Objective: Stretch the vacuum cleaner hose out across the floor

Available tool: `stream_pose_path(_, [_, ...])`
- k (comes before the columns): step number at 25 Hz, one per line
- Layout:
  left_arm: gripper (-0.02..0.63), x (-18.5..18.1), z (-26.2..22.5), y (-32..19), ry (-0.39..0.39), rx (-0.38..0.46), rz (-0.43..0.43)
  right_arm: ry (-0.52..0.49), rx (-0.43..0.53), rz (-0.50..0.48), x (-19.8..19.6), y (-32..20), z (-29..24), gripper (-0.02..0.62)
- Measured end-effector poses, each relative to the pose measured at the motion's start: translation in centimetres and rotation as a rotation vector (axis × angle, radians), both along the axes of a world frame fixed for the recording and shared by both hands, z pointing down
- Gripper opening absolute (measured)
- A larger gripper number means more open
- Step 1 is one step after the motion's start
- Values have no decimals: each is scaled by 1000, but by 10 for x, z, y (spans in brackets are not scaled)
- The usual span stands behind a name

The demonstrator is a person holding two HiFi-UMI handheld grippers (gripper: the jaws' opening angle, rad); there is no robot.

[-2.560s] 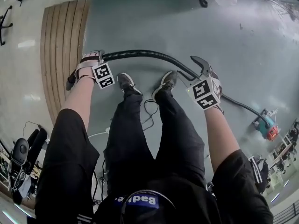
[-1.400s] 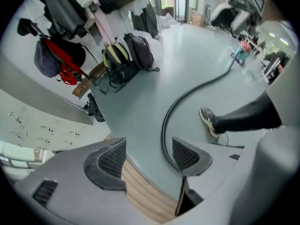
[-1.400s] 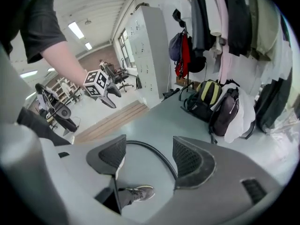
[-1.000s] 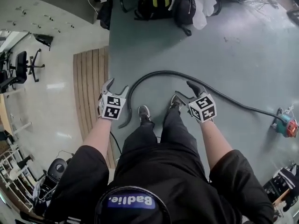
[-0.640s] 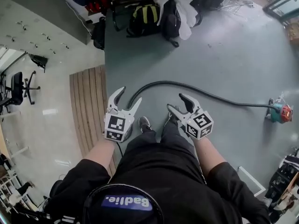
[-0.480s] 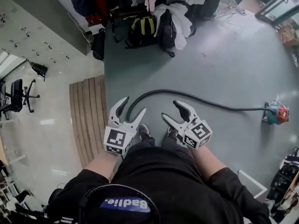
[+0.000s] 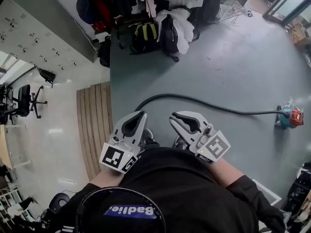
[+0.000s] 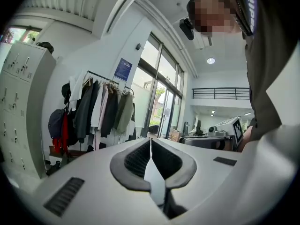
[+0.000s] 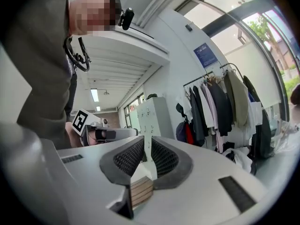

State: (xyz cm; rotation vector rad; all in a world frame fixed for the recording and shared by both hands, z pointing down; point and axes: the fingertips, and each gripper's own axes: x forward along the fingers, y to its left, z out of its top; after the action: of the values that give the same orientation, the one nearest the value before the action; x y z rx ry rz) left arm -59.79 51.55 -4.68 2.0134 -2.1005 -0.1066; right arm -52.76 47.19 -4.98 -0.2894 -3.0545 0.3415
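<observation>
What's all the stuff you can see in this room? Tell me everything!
Hose: one, black, curved across the grey floor.
Vacuum cleaner: one, teal and orange, at the hose's right end.
Backpack: one, yellow-green and black, below the clothes.
Hanging clothes: several, dark and white, top.
Wooden strip: one, brown, left floor.
Office chair: one, black, far left.
Lockers: one bank, grey, upper left.
Left gripper: white, jaws just been closing, now shut, nothing between.
Right gripper: white, the same.
</observation>
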Motion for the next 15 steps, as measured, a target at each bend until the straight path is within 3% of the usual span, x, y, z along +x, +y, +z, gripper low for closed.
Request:
stream_pose_path(8, [8,96,-23,-32,-10,-4,37,-18,-43,-49,63,-30,-14,52])
stream_pose_path(15, [8,120,-44,-34,-25,24,99,-63,8,-56,75,-13,-41,20])
